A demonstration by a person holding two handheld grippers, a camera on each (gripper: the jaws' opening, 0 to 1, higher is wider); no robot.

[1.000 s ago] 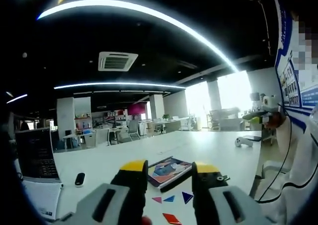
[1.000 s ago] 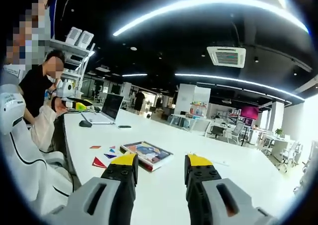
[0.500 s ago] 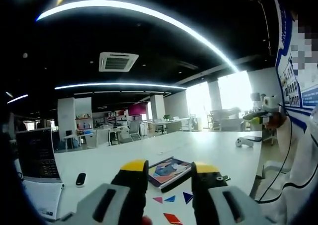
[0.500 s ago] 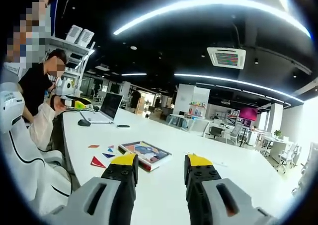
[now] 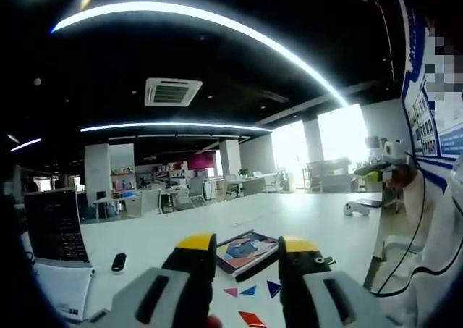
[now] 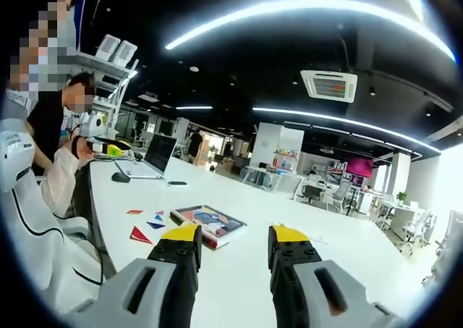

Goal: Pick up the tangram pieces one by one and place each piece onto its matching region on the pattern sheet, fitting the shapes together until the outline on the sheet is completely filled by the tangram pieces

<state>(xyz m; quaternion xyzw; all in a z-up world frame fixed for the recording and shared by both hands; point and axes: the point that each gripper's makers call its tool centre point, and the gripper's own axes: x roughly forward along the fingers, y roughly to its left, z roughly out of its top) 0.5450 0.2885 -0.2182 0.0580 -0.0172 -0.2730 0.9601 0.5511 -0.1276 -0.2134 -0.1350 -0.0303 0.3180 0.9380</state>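
Left gripper view: the left gripper (image 5: 246, 247) is held above the white table (image 5: 311, 216) with its yellow-tipped jaws parted and nothing between them, the pattern sheet (image 5: 246, 250) lying beyond them and loose tangram pieces (image 5: 251, 290) just in front of it. In the right gripper view the right gripper (image 6: 236, 236) likewise stands wide apart and empty, the pattern sheet (image 6: 210, 223) beyond its left jaw and tangram pieces (image 6: 141, 234) scattered further left, near a laptop (image 6: 153, 158)

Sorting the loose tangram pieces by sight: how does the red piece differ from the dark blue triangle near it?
In the left gripper view, the red piece lies nearest the camera, between the tool's jaws; the dark blue triangle sits farther off, nearer the pattern book. The red piece looks larger and flatter in outline; the dark blue triangle looks smaller and pointed. Both lie loose on the white table, ungrasped.
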